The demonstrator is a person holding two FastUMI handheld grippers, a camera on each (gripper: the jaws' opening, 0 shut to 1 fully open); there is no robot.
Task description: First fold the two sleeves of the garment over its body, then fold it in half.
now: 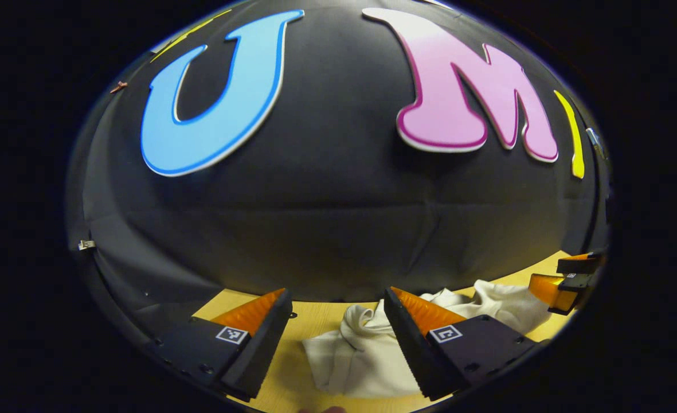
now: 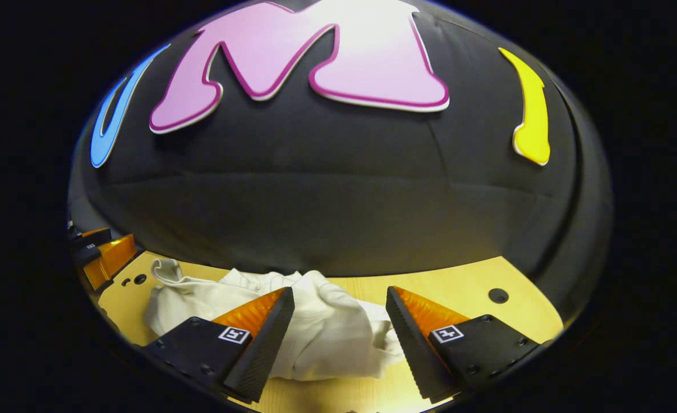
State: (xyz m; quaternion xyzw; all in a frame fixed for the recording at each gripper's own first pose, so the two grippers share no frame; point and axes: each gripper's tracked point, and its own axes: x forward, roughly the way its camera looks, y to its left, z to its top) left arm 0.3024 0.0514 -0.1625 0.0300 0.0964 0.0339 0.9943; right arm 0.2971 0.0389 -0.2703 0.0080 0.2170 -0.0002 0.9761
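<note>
Still unfolded: cream garment lies bunched on booth tabletop

Crumpled rather than spread flat, a cream-white garment (image 1: 372,344) sits in a loose heap on the pale wooden tabletop (image 1: 284,376), close to the foot of the black cloth wall (image 1: 338,229). In the left gripper view, the left tongs (image 1: 338,312) hover above the near edge of the tabletop with their fingers spread wide apart, gripping nothing; the garment lies ahead of them and toward their right finger, which hides part of the cloth. At the far right of the same view, the right tongs (image 1: 567,281) appear beside the garment's other end.

In the right gripper view, the right tongs (image 2: 338,310) likewise stand wide apart and hold nothing. The garment (image 2: 321,335) fills the gap between their fingers and stretches away to the left, one rumpled end (image 2: 166,269) rising near the wall. The left tongs (image 2: 100,255) show at the far left edge, just beyond that end. Two small dark holes (image 2: 133,280) mark the tabletop (image 2: 458,287) near them, and another dark hole (image 2: 497,296) lies on the bare wood to the right.
</note>
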